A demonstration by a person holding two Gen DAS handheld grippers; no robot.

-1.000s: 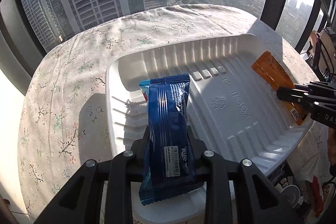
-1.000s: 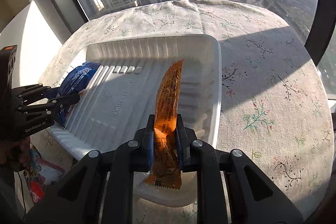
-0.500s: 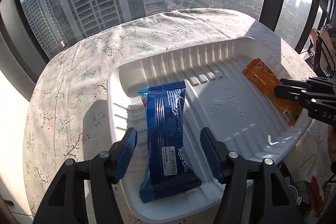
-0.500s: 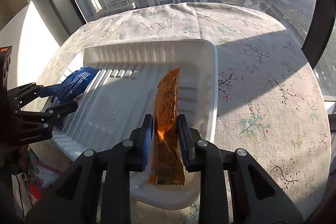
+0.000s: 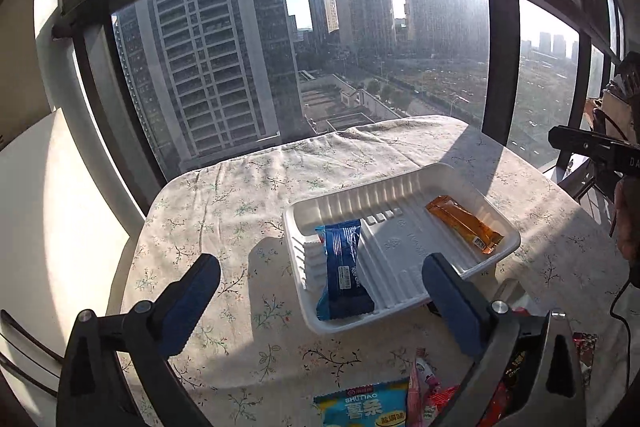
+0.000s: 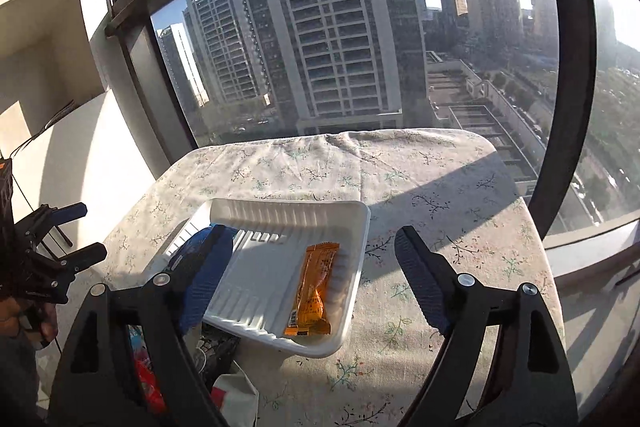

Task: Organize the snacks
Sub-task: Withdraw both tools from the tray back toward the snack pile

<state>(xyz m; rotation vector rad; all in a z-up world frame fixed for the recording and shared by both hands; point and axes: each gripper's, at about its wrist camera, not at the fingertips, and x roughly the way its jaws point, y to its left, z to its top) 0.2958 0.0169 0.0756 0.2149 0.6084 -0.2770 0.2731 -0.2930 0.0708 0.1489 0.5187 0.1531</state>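
Left wrist view showed both grippers, left (image 5: 320, 281) and right (image 6: 310, 251), had just opened wide, empty, releasing the blue bar (image 5: 345, 263) and orange bar (image 6: 316, 285) into the tray (image 5: 404, 187).

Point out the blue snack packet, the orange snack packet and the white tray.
blue snack packet (image 5: 343, 263), left wrist view, middle of the wrapper.
orange snack packet (image 6: 315, 291), right wrist view, middle of the wrapper.
white tray (image 5: 404, 183), left wrist view, ribbed far wall.

"SHUTIAO" on pale blue snack bag (image 5: 366, 407), other print too small
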